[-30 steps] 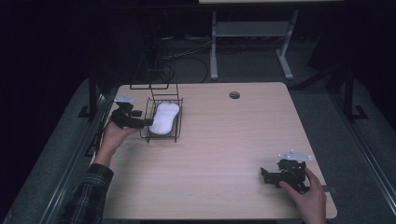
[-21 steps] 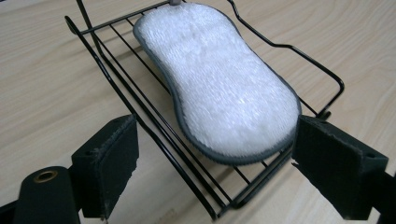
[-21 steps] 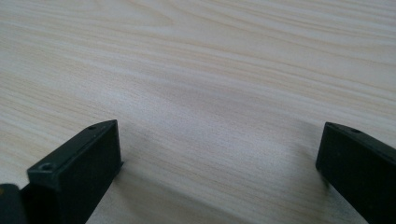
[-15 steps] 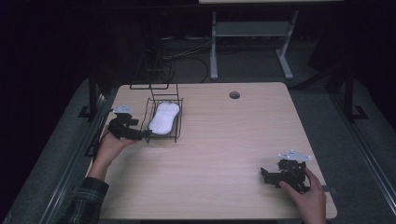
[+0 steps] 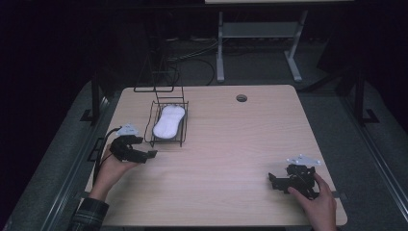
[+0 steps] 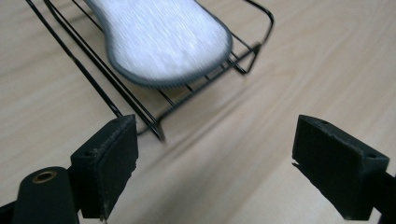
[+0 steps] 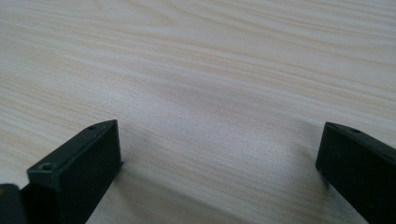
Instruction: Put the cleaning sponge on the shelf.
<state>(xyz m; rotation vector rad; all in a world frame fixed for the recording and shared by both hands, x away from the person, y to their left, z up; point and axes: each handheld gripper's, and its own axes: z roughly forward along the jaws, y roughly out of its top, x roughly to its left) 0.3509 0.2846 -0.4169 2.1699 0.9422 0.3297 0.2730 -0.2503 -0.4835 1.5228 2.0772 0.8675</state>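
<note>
The white pad [image 5: 169,121] lies in the wire basket [image 5: 183,126] at the table's [image 5: 240,154] left rear. The left gripper [image 5: 150,154], jaws apart and empty, sits just beside the basket's near end; the right gripper [image 5: 272,180], also spread and empty, rests well apart. Judged step: idle beside the loaded basket. Any pickup next calls for closing on the basket's wire rim.

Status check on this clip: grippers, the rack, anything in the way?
Left gripper open, beside wire rack. Right gripper open, over bare table. White pad lies in rack. Nothing between the jaws.
</note>
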